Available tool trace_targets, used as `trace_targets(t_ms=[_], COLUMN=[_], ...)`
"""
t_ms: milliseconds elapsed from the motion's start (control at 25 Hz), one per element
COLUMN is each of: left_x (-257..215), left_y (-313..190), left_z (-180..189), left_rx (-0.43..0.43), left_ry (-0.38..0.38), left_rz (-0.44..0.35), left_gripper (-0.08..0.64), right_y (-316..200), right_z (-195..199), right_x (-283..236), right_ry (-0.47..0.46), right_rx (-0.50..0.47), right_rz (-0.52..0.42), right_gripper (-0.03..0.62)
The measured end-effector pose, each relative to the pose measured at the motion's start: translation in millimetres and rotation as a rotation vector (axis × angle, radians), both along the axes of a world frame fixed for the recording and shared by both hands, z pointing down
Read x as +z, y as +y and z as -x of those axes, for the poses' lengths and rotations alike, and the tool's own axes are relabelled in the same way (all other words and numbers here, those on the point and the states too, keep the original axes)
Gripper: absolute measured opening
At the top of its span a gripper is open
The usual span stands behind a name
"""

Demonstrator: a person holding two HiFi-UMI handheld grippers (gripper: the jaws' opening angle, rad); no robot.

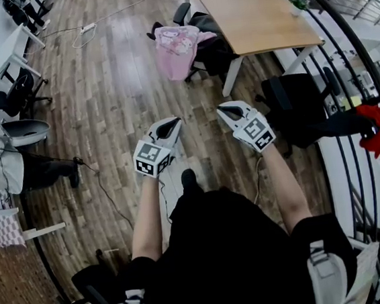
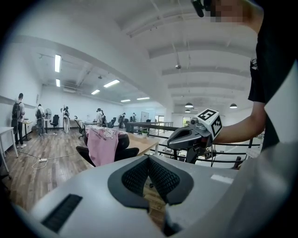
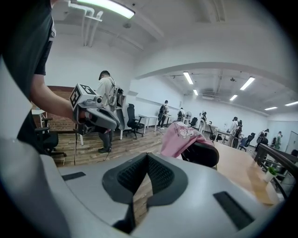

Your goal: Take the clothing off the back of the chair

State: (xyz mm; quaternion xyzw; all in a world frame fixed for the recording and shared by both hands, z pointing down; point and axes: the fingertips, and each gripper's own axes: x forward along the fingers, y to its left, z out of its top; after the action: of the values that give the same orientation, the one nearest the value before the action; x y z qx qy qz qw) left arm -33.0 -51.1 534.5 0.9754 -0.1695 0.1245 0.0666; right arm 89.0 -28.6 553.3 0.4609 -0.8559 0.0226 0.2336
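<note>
Clearly well short of the goal. Held the left gripper (image 1: 171,124) and the right gripper (image 1: 228,112) out ahead over the wooden floor (image 1: 116,95), side by side, both sets of jaws clenched tight on nothing. Spotted the pink clothing (image 1: 175,51) draped over the back of a black chair (image 1: 214,47), tucked against the near edge of the bench (image 1: 256,6), well apart from both grippers. Judged the step in hand to be the approach. To do it well, needed to come up to the chair squarely and to release one pair of jaws before meeting the fabric, not after. Best aimed at the top fold along the chair back, pinching a good bunch of cloth rather than a loose hem. Best lifted upward first to clear the backrest, then drawn away, so as not to drag or spin a chair likely on castors. Could have brought in the other gripper to gather the hanging side or to steady the chair. Could not tell from any view about snags behind the backrest, so worth a slow first tug.
</note>
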Motion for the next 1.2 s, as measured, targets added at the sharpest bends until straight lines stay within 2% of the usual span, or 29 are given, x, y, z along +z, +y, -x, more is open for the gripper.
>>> trace_targets(t_ms=[520, 640, 960, 1200], left_x=[1.0, -1.2, 6.1, 8.8], left_y=[-81.8, -105.6, -142.9, -157.7], left_z=[-2.9, 4.1, 25.3, 23.0], left_rx=[0.109, 0.120, 0.137, 0.141], left_ry=[0.003, 0.008, 0.010, 0.017], left_rz=[-0.008, -0.019, -0.011, 0.004], left_gripper=[0.003, 0.002, 0.003, 0.002], right_y=[-68.0, -88.0, -103.7, -113.0], right_z=[-5.2, 1.2, 18.6, 7.3], right_x=[-5.8, -9.7, 4.4, 8.5], right_ry=[0.004, 0.008, 0.017, 0.027], right_rx=[0.128, 0.152, 0.182, 0.209], right_rz=[-0.014, -0.032, -0.001, 0.017], right_gripper=[-0.002, -0.002, -0.002, -0.002])
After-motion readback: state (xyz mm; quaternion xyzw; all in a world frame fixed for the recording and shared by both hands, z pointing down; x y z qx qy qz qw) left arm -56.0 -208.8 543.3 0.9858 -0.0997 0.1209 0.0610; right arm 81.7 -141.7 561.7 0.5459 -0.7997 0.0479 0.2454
